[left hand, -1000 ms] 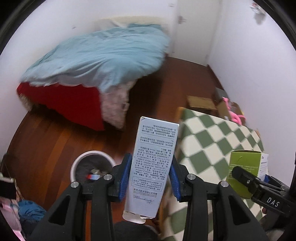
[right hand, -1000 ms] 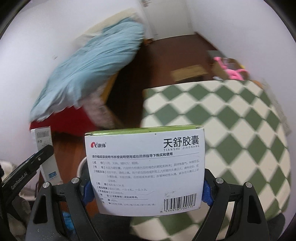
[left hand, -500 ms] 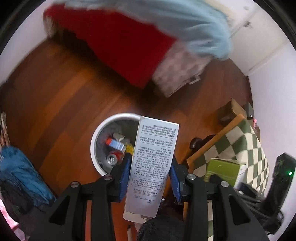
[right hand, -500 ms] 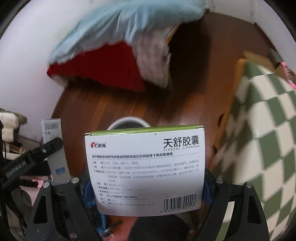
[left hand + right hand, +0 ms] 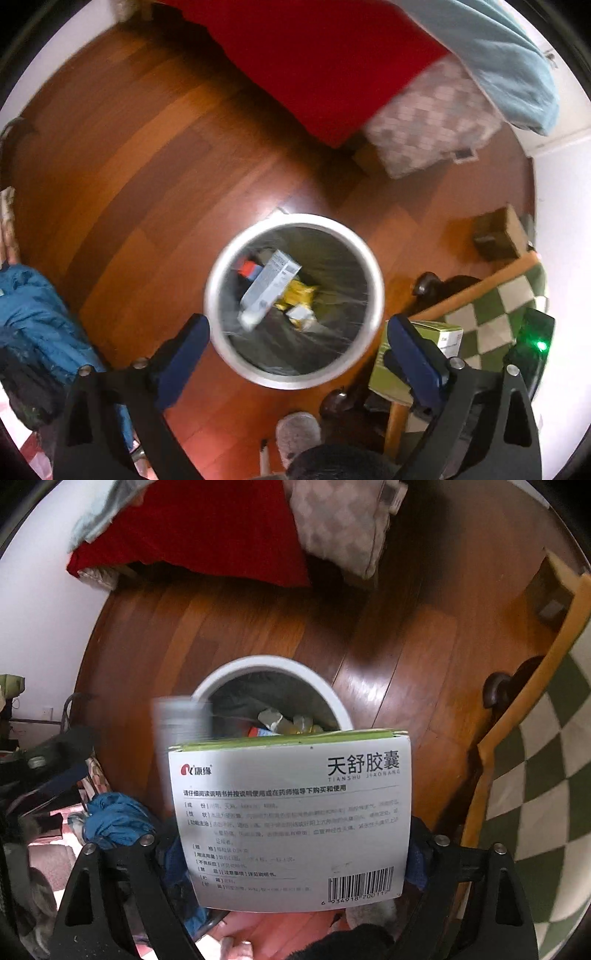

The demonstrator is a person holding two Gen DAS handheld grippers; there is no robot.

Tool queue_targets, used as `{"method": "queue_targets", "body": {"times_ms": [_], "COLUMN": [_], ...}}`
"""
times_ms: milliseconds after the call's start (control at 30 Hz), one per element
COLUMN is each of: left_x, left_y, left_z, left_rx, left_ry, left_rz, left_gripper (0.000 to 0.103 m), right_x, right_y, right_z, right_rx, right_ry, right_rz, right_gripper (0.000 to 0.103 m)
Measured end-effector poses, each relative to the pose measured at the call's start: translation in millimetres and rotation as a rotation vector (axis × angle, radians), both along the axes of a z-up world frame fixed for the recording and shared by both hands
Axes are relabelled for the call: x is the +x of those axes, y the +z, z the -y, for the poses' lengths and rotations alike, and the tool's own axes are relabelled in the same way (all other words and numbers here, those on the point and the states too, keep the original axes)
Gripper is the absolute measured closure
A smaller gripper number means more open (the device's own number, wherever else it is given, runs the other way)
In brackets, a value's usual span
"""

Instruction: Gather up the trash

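The white round bin (image 5: pixel 292 220) stands on the wood floor right under my left gripper (image 5: pixel 297 325). Its jaws are opening and stand wide apart with nothing between them. The silver box (image 5: pixel 267 290) is loose and tilted inside the bin, over yellow wrappers and a red can. In the right wrist view the same silver box (image 5: pixel 183 720) is a blur at the bin's rim (image 5: pixel 266 662). My right gripper (image 5: pixel 291 834) is shut on the green-and-white medicine box (image 5: pixel 291 812), just short of the bin; its jaws are starting to open. That box (image 5: pixel 445 334) also shows at the right.
A bed with a red sheet (image 5: pixel 332 55) and a pale blue duvet (image 5: pixel 517 62) lies beyond the bin. A green-checked table (image 5: pixel 546 775) with a wooden edge is on the right. Blue clothing (image 5: pixel 33 321) is heaped at the left, and a cardboard box (image 5: pixel 498 236) sits by the wall.
My left gripper has opened and let go of the silver box, which has dropped into the bin. Both grippers have come lower and tipped down over the bin. The right still carries its box.
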State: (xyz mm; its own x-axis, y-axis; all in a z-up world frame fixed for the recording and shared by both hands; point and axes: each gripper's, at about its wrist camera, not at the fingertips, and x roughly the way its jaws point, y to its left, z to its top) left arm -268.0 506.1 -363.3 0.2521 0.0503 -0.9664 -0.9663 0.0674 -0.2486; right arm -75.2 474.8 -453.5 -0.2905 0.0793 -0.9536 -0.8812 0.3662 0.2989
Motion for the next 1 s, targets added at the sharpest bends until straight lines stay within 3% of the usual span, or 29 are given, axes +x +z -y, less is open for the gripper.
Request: {"method": "queue_targets", "body": {"times_ms": [67,167,333,567,1000], "left_x": [-9,-21,-31,-28,-11], "left_y": [3,13,31,68,169], "left_z": [4,21,67,117,209], "left_rx": [0.019,0.078,0.154,0.227,0.37], "left_ry": [0.018,0.05,0.069,0.03,-0.044], "left_rz": [-0.029,-0.09,-0.179,-0.189,-0.147], "left_gripper": [0.005,0.005,0.005,0.005,0.005], "right_x": [0,-1,1,5,2], "right_y": [-13,-14,12,81,220], "right_z": [-4,-3,19,70,184], "right_rx": [-0.026,0.018,0.051,0.116,0.319], "right_ry": [-0.001,0.014,0.06,0.112,0.131], "right_rz": [-0.003,-0.012,0.077,0.226,0.209], "right_gripper": [0.001,0.0,0.0,0.0,0.0]}}
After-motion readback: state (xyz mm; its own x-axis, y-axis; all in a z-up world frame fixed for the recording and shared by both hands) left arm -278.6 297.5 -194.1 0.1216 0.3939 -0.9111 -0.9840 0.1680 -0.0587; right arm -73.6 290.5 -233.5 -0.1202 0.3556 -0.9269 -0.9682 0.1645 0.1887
